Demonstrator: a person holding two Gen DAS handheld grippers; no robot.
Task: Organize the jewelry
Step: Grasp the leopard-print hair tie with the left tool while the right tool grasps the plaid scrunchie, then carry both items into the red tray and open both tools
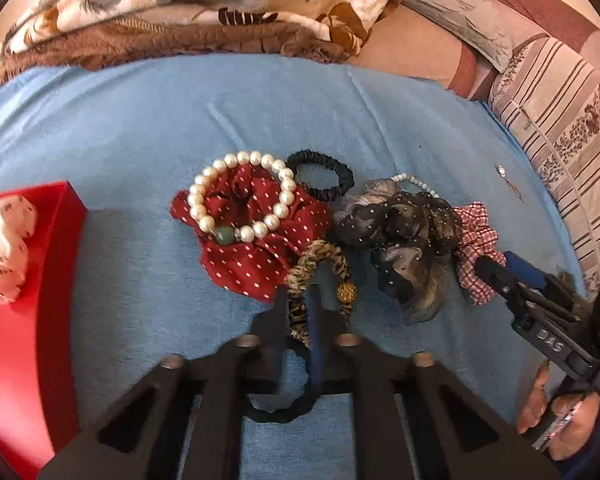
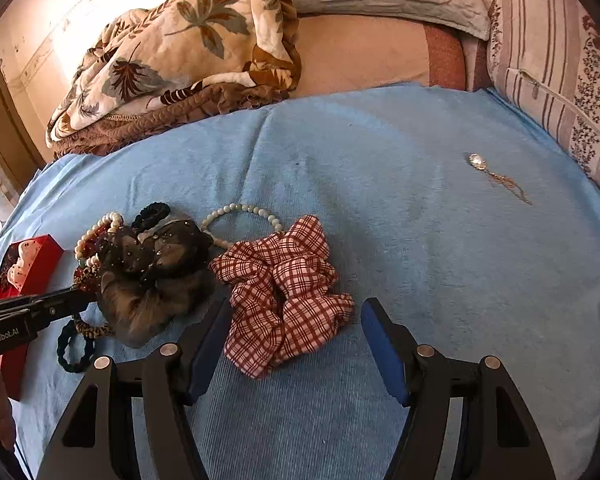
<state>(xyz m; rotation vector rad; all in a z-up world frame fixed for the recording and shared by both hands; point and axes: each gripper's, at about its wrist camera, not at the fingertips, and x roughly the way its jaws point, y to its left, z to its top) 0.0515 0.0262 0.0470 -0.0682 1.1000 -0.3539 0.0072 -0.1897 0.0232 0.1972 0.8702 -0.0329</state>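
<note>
With the left tool [image 1: 318, 300] pinched tight on the leopard-print hair tie [image 1: 300, 280] at the heap's near edge on the bed, lift slowly so the pearl bracelet [image 1: 242, 196] stays put, while the right tool [image 2: 296, 320], half open, straddles the checked scrunchie [image 2: 284, 292].

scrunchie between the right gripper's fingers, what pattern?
Red-and-white plaid scrunchie; clearest in the right wrist view.

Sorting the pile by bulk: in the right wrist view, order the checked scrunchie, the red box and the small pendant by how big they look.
1. Checked scrunchie, the largest.
2. Red box, smaller here, though it lies farther off and is partly hidden, so its true size is unsure.
3. Small pendant, clearly the smallest.
</note>
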